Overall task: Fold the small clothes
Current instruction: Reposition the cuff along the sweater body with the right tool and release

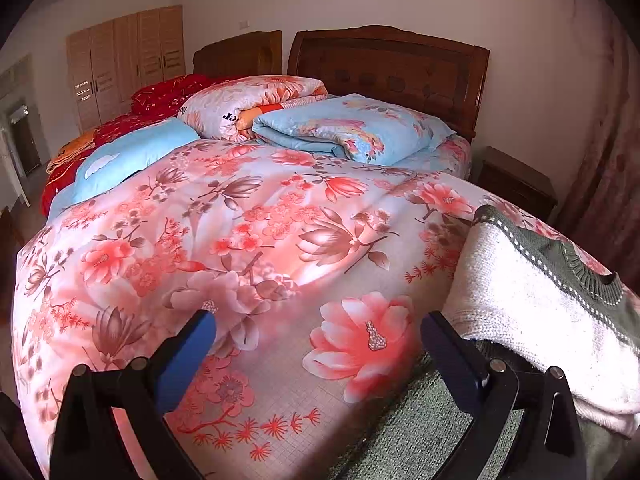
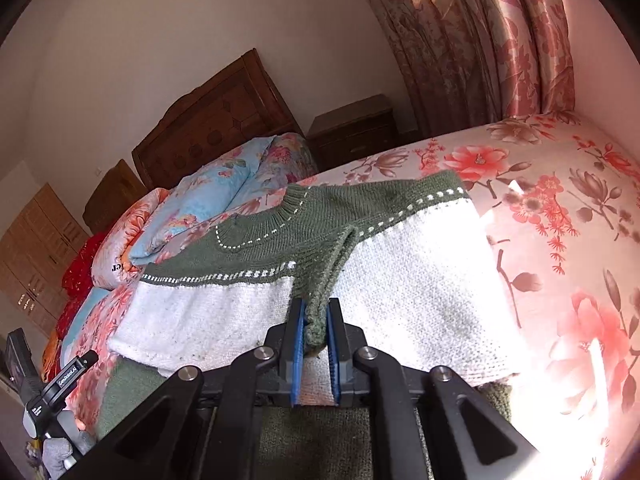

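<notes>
Now the right gripper [image 2: 316, 320] pinches the sweater [image 2: 280, 240]'s green sleeve cuff.

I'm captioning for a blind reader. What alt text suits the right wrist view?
The right gripper is shut on a green sleeve of a green and white sweater lying on a floral quilt.

Daylight strong; glare blows out quilt [image 2: 568, 360] at 4 o'clock, right wrist view. Fisheye bending, dark vignette at corners. Focus soft.
</notes>
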Demonstrator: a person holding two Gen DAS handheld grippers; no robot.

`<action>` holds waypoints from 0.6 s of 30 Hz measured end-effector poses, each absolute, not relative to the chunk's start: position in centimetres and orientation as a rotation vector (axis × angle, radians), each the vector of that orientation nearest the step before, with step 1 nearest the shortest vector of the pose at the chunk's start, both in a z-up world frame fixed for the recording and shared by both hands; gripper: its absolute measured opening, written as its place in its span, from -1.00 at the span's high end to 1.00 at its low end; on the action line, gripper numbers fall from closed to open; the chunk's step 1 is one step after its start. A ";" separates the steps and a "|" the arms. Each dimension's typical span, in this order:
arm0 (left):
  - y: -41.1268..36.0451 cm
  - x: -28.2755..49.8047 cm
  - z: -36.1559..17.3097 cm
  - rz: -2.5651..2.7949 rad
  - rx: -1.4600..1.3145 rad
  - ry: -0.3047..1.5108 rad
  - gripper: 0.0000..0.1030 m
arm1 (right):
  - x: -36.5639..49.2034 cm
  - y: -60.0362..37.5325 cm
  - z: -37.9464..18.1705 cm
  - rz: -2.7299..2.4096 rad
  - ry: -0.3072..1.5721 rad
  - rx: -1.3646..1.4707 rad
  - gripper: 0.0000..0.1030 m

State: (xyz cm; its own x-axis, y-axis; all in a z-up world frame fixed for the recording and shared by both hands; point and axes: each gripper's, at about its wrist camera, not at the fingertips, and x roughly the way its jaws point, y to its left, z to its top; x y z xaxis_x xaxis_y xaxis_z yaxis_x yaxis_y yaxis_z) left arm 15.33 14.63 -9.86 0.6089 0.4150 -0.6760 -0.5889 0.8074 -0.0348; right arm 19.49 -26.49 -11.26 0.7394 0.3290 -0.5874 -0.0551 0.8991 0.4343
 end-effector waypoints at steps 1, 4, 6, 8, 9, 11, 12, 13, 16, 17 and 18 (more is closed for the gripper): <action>14.6 15.3 -9.9 0.587 -0.266 0.708 -1.00 | 19.3 -26.5 -11.2 0.206 0.713 0.398 0.80; 14.7 15.2 -9.8 0.592 -0.271 0.703 -1.00 | 19.4 -26.6 -12.3 0.160 0.784 0.382 0.80; 14.9 15.1 -9.8 0.591 -0.278 0.702 -1.00 | 19.5 -26.7 -12.7 0.139 0.815 0.379 0.77; 15.0 15.1 -9.9 0.591 -0.285 0.705 -1.00 | 19.6 -26.5 -12.3 0.124 0.820 0.347 0.69; 15.0 15.1 -9.9 0.592 -0.287 0.706 -1.00 | 19.5 -26.5 -12.0 0.100 0.816 0.329 0.65; 15.1 15.0 -9.9 0.594 -0.291 0.702 -1.00 | 19.0 -26.9 -11.5 -0.004 0.808 0.301 0.51; 15.1 14.9 -9.8 0.595 -0.293 0.699 -1.00 | 18.7 -27.0 -11.0 -0.066 0.791 0.279 0.46; 15.1 14.9 -9.8 0.596 -0.293 0.699 -1.00 | 18.4 -26.8 -10.4 -0.089 0.765 0.258 0.46; 15.1 14.9 -9.8 0.596 -0.294 0.696 -1.00 | 18.0 -23.8 -8.7 -0.035 0.706 0.127 0.45; 15.1 14.9 -9.8 0.596 -0.296 0.694 -1.00 | 18.0 -22.3 -8.3 -0.009 0.693 0.061 0.44; 15.1 15.0 -9.8 0.593 -0.299 0.692 -1.00 | 18.1 -20.9 -8.2 0.022 0.689 -0.001 0.42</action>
State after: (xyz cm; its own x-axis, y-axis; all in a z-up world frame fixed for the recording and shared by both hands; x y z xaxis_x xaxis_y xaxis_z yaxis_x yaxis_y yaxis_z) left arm 14.95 15.13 -9.83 0.6156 0.4105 -0.6727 -0.6019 0.7959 -0.0650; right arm 18.11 -20.88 -8.22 0.7716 0.0201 -0.6358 -0.0206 0.9998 0.0067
